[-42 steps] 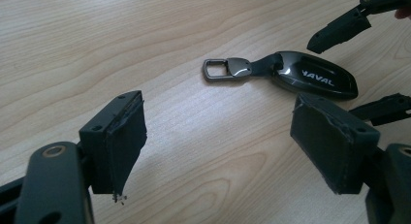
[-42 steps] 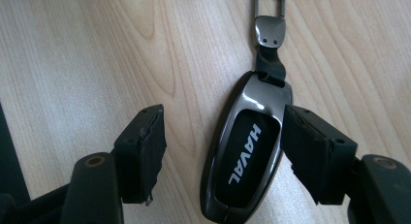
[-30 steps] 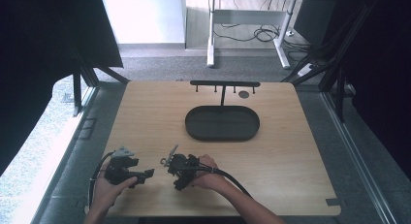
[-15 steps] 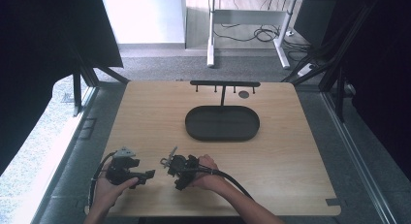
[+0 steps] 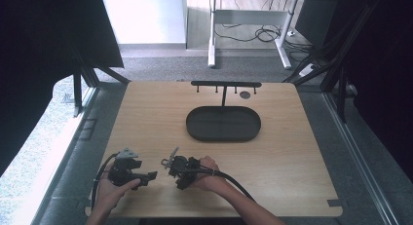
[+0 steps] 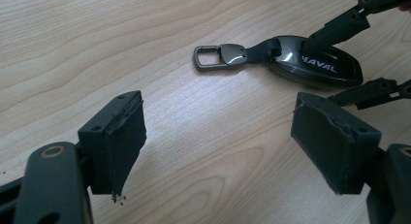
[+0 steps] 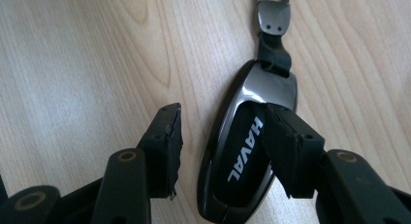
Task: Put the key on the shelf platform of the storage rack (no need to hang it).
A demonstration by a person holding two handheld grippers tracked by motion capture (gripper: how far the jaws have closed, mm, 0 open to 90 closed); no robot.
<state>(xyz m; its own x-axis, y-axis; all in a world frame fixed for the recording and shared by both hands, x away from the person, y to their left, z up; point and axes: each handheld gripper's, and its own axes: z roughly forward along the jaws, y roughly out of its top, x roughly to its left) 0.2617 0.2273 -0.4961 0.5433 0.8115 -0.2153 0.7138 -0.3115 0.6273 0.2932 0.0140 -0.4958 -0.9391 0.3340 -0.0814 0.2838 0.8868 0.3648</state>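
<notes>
A glossy black key fob (image 7: 242,156) marked HAVAL lies on the wooden table (image 5: 292,157), its strap and metal clip (image 7: 274,13) pointing away from my right gripper (image 7: 220,136). That gripper's jaws have just been closing with the fob between them, and the pads (image 7: 291,146) now sit against its sides. From the high view, the right gripper (image 5: 171,165) is near the front edge, a hand around it. My left gripper (image 6: 218,122) stands open over bare wood, the fob (image 6: 315,66) and clip (image 6: 213,56) a little beyond it. In the high view the left gripper (image 5: 148,176) points right toward the fob.
A black oval tray (image 5: 191,125) sits at mid-table. Behind it a low black rack with small hooks (image 5: 225,83) stands near the far edge, a small round disc (image 5: 245,94) beside it. Black cables trail from both grippers off the front edge.
Both hands have stayed in place; the high view shows no clear shift of either gripper or the fob.
</notes>
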